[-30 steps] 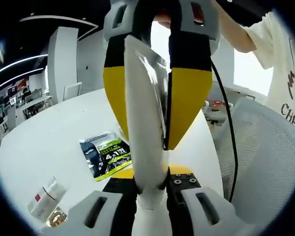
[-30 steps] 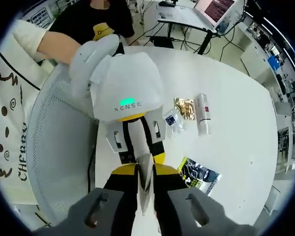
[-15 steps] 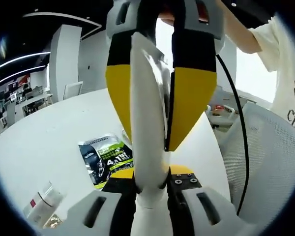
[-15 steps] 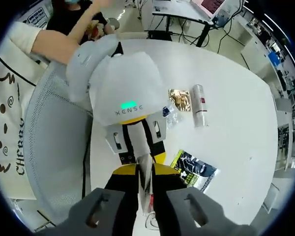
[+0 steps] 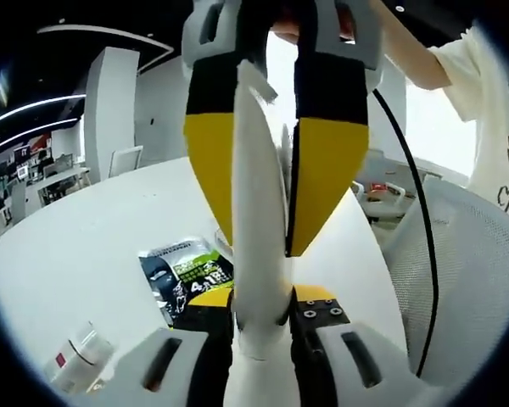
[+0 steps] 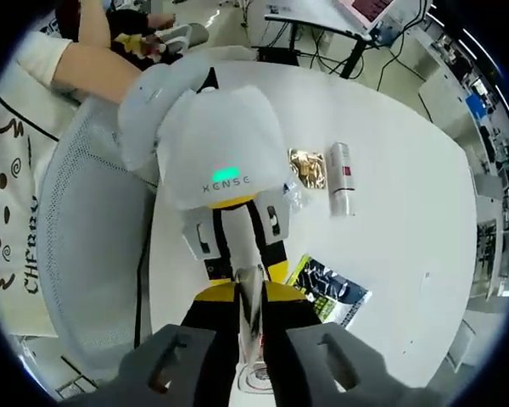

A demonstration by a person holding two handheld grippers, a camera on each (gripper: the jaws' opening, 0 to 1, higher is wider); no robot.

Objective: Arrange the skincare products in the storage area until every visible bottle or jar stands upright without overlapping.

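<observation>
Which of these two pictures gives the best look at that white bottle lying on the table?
The right gripper view: the bottle lies whole, red label up. The left gripper view catches it small and warped at the edge.

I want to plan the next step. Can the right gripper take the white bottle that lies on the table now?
Probably not yet. The right gripper is shut on the white sachet, which the left gripper also holds. The white bottle lies apart with bare table around it.

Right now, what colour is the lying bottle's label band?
Red, on the white bottle; right gripper view shows it best.
</observation>
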